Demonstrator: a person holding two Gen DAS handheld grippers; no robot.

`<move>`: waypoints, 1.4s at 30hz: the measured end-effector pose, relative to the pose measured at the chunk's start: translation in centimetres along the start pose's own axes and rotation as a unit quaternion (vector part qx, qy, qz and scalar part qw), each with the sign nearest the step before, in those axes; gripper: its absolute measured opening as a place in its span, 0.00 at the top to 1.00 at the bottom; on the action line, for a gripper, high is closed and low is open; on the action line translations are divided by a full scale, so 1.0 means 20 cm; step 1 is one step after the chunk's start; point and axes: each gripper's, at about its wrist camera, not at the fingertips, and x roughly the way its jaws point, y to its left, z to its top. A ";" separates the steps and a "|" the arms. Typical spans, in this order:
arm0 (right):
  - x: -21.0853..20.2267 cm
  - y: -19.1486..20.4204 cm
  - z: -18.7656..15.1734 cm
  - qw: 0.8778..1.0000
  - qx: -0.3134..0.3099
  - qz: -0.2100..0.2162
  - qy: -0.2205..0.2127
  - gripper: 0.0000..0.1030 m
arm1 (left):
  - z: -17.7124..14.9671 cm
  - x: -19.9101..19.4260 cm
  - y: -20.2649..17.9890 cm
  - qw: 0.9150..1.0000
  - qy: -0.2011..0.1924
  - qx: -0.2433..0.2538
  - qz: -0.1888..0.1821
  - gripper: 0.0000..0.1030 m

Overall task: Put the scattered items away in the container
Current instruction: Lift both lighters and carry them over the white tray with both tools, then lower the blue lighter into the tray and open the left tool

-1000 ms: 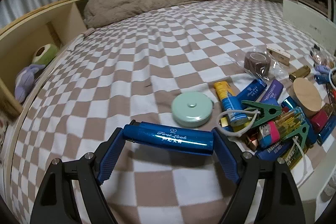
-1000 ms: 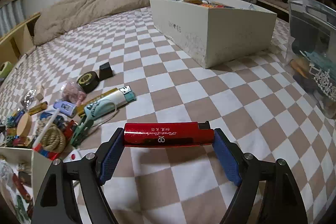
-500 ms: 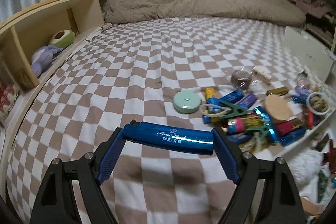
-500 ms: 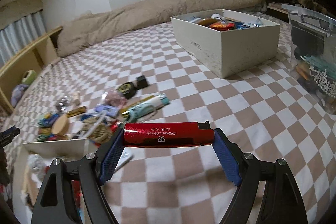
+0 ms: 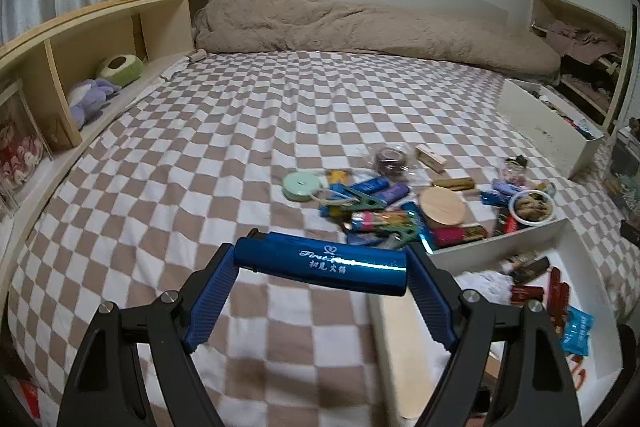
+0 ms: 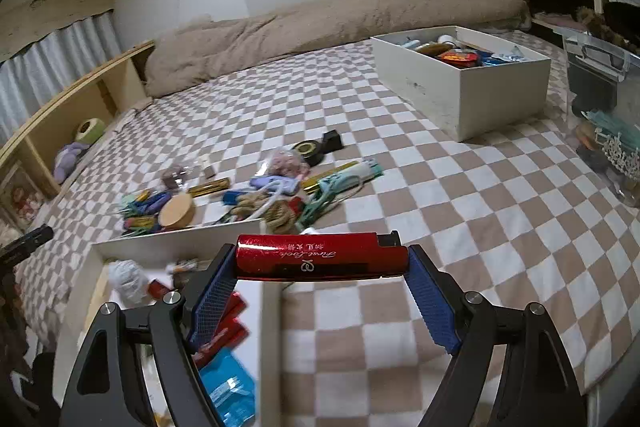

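My left gripper (image 5: pixel 320 269) is shut on a blue lighter (image 5: pixel 320 263), held crosswise above the checkered bed, left of a white box (image 5: pixel 500 241). My right gripper (image 6: pixel 322 263) is shut on a red lighter (image 6: pixel 320 257), held over the right wall of the same white box (image 6: pixel 176 241). The box holds red packets (image 5: pixel 556 293), a blue packet (image 6: pixel 230 393) and a white wad (image 6: pixel 126 277). Scattered items lie just beyond the box: a mint round case (image 5: pixel 300 183), a wooden disc (image 5: pixel 444 206), green clips (image 5: pixel 360 201) and several lighters.
A second white box (image 6: pixel 460 83) full of items stands far right on the bed. A clear bin (image 6: pixel 600 115) is at the right edge. A wooden shelf (image 5: pixel 80 59) with plush toys runs along the left. A beige duvet (image 5: pixel 360 27) lies at the bed's head.
Both grippers have pulled back and risen with their lighters. The white box near the front has come into both views, and the pile of items looks farther away.
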 end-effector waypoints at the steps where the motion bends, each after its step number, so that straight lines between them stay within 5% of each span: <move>1: -0.02 0.02 -0.01 1.000 -0.002 0.003 0.000 0.19 | -0.02 -0.02 -0.02 1.000 -0.001 0.002 0.001 0.19; 23: -0.11 0.40 -0.32 0.992 -0.067 0.052 0.094 0.19 | -0.37 -0.21 -0.49 0.992 0.099 0.011 -0.076 0.19; 36: -0.10 0.45 -0.44 0.987 -0.090 0.064 0.121 0.19 | -0.51 -0.21 -0.63 0.973 0.209 0.009 -0.094 0.19; 42: -0.10 0.43 -0.46 0.986 -0.091 0.071 0.123 0.19 | -0.56 -0.17 -0.71 0.958 0.269 0.027 -0.094 0.19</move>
